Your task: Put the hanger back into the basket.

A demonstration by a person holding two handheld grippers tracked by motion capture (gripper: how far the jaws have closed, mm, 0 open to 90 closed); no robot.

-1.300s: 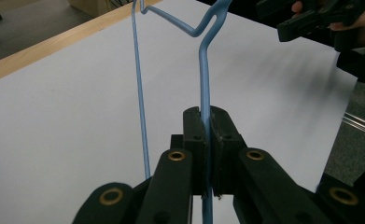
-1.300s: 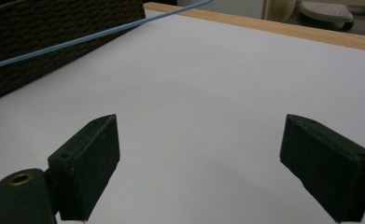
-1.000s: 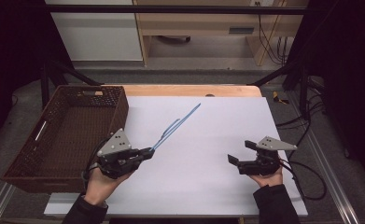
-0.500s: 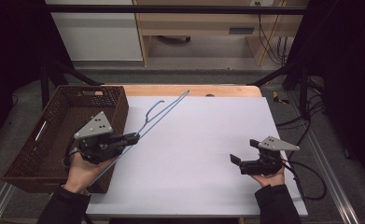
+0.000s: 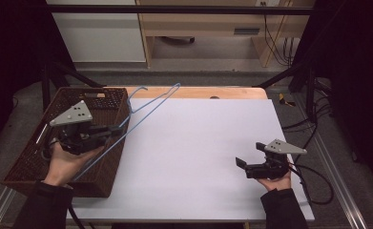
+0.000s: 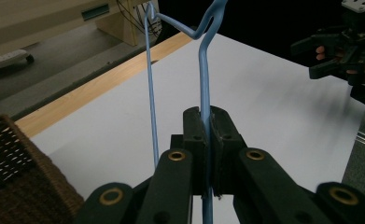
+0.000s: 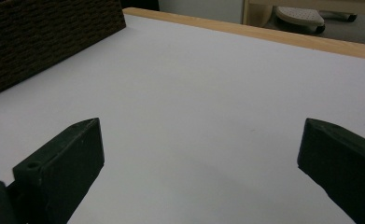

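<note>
Pinched between the black fingers (image 6: 223, 140) of the left gripper (image 6: 207, 135) runs a pale blue wire hanger (image 6: 202, 70), its colour even along the whole wire. Brass-coloured rivets dot the black links just behind those fingers. To the side of them sits a dark brown basket (image 5: 31, 162) with a tight woven pattern and a grid of small openings in its walls. Ahead of the fingers lies a plain white surface (image 5: 198, 152), unpatterned, edged at its far side by a light wood strip. The right gripper (image 5: 243, 164) is black as well, topped by a grey plate with small dark holes
</note>
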